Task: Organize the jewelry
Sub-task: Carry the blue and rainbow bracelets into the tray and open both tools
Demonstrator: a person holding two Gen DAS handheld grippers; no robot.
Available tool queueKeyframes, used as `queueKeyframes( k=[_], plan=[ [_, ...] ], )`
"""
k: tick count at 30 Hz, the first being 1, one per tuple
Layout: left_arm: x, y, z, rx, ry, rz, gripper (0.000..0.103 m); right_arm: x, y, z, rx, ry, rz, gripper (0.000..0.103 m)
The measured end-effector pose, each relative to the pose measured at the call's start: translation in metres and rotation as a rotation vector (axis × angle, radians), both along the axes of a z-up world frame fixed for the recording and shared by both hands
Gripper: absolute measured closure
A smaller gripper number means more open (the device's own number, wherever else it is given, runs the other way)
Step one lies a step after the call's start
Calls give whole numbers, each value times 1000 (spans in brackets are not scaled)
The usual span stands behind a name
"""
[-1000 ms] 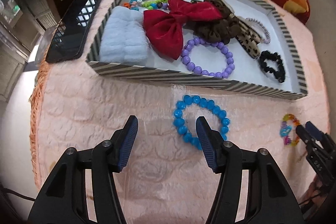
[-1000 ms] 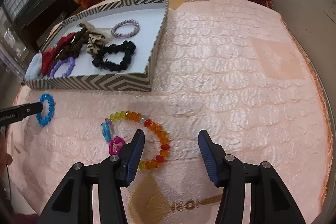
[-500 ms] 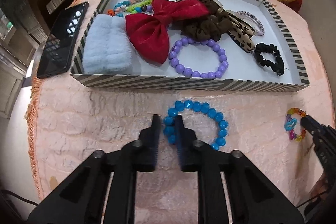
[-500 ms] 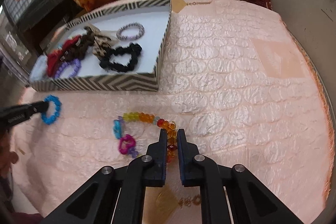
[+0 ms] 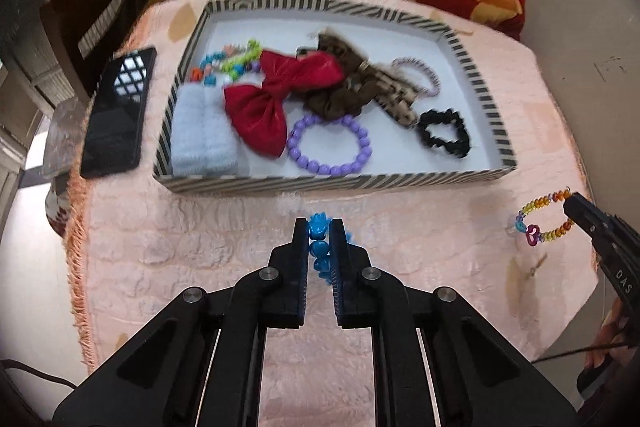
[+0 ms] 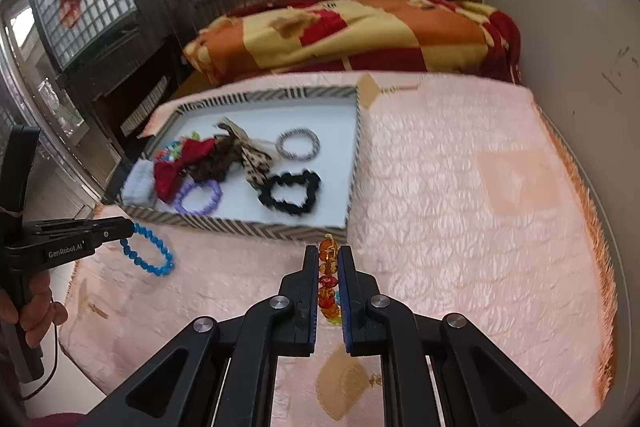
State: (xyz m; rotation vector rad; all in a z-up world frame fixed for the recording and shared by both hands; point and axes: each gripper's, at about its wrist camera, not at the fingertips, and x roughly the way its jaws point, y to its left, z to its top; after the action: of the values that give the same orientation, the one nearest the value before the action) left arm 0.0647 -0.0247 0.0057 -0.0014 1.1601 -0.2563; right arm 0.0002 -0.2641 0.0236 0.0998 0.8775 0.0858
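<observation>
My left gripper (image 5: 319,227) is shut on a blue bead bracelet (image 5: 320,251) and holds it above the pink cloth, just in front of the striped tray (image 5: 332,183). The bracelet also hangs from that gripper in the right wrist view (image 6: 150,253). My right gripper (image 6: 329,255) is shut on a multicoloured bead bracelet (image 6: 328,287), lifted off the cloth near the tray's front right corner; it also shows in the left wrist view (image 5: 540,219). The tray holds a red bow (image 5: 276,95), a purple bead bracelet (image 5: 332,147), a black scrunchie (image 5: 444,133) and other hair pieces.
A black phone (image 5: 120,111) lies on the cloth left of the tray. A folded orange and red blanket (image 6: 352,35) lies behind the table. A wall (image 6: 580,27) runs along the right side. The cloth's fringed edge (image 5: 80,259) marks the table's left rim.
Both grippers were open a second ago, then closed on their bracelets. Now both have lifted their bracelets off the cloth, and the views have tilted up.
</observation>
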Motion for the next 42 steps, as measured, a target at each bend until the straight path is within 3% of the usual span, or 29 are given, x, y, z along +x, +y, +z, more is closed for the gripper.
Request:
queueKeyframes(
  k=[16,24,29,31,33,36,38,42],
  plan=[
    [19,-7,60,61,-130,-14,95,32,23,37,-30,-67,77,95],
    [43,-7,63,81,-143,-11,95,53,33,38,-22,-58,86,95],
    [41,4,44,49,-65,4,93,51,37,30,-12,-37,96,95],
    [35,10,29,15,-4,11,87,49,37,26,-6,-28,96,95],
    [24,17,13,-8,30,5,72,48,35,23,-2,-20,91,95],
    [12,19,-15,29,75,3,59,47,30,21,8,-9,78,95],
    [14,20,-32,46,112,32,59,47,28,21,12,-7,73,95],
    [27,17,-54,108,88,123,59,45,27,24,11,-10,74,95]
  ],
)
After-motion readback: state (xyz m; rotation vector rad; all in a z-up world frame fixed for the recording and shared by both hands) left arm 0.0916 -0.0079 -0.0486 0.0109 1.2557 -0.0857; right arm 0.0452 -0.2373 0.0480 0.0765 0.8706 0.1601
